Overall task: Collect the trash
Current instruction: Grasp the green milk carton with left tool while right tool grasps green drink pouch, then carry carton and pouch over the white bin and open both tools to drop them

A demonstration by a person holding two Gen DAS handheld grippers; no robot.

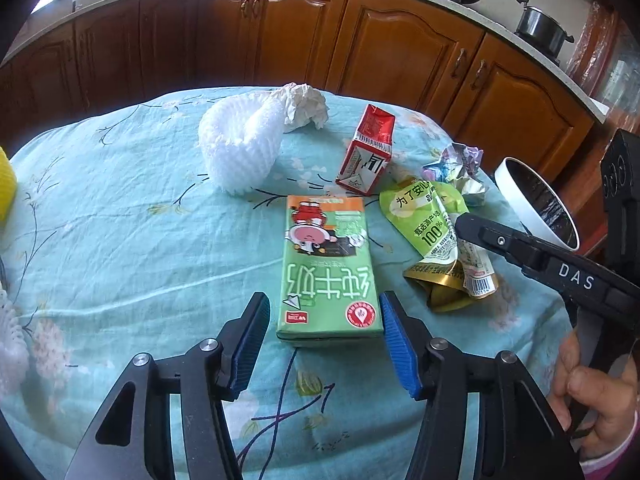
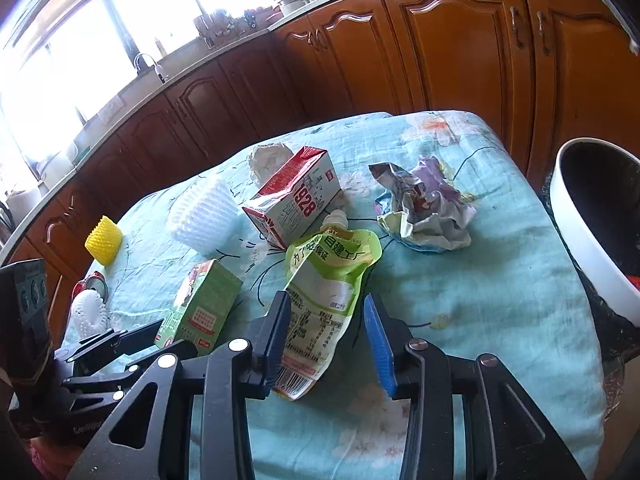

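Observation:
A green milk carton (image 1: 328,268) lies flat on the teal floral tablecloth (image 1: 120,240). My left gripper (image 1: 323,300) straddles its near end. The right pad is almost against the carton's edge, and a strip of cloth shows beside the left pad. A green spouted pouch (image 2: 328,280) lies flat beside the carton. My right gripper (image 2: 326,298) is over its lower half. The left pad is at the pouch's edge and the right pad stands apart from it. In the left wrist view one right finger (image 1: 500,240) reaches over the pouch (image 1: 428,220).
A red-and-white carton (image 2: 296,200), a white foam net (image 1: 240,148), a crumpled tissue (image 1: 306,104) and a crumpled foil wrapper (image 2: 424,204) lie farther back. A white bin with a black liner (image 2: 592,232) stands at the table's right edge. A yellow foam net (image 2: 104,240) is far left.

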